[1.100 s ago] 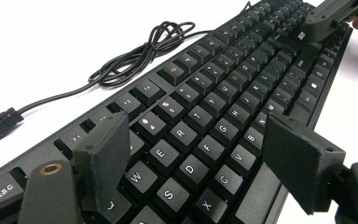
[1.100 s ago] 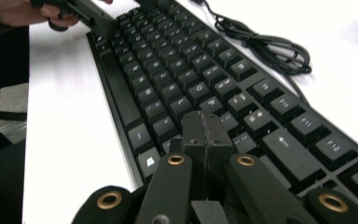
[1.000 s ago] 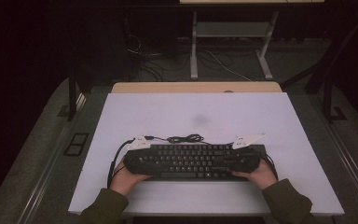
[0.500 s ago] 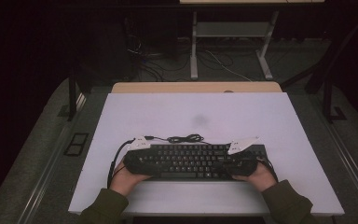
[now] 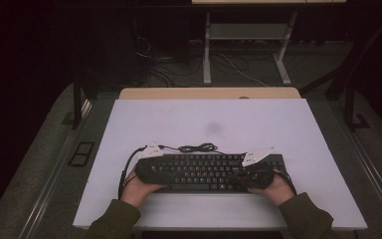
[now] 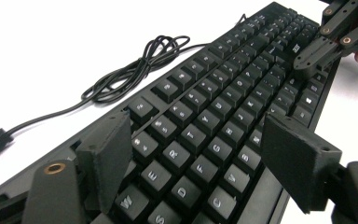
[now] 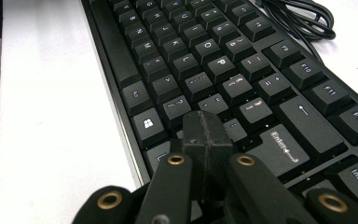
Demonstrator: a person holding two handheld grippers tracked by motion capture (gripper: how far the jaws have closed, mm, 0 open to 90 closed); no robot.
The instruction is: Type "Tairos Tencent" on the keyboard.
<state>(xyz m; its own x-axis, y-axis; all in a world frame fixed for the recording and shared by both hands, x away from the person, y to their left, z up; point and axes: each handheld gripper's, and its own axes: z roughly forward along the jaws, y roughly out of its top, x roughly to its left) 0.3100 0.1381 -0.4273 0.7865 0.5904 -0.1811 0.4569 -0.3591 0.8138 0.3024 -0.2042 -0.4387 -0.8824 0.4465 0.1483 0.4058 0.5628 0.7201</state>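
While the black keyboard (image 5: pixel 206 172) is lying flat on the white table (image 5: pixel 229 124), near the person's edge, both grippers are sitting over its two ends. L gripper (image 6: pixel 196 172) is hovering over the kbd's left end w/ jaws apart, one pad (image 6: pixel 109 156) at the far edge by the number row, the other pad (image 6: pixel 298 163) at the near edge by the bottom row; letter keys W, E, R, D, C are lying between them. Jaws have just been closing a bit, w/ the kbd body between them; can't tell if the pads are pressing on it yet. R gripper (image 7: pixel 207 135) is closed, jaws pressed together w/ nothing between, tip resting on or just above the keys left of Enter, near the Windows key; contact not clear. In the high view L gripper (image 5: pixel 146 167) is at the kbd's left end and R gripper (image 5: pixel 258 174) at the right end, each w/ a hand (image 5: pixel 139 189) under it. From the L gripper view, the R gripper (image 6: pixel 321 44) is showing far off over the kbd's other end. Kbd cable (image 5: pixel 196 148) is lying in a loose coil on the table just beyond the kbd's far edge, between the two grippers. Person's green sleeves (image 5: pixel 114 221) are coming in from below
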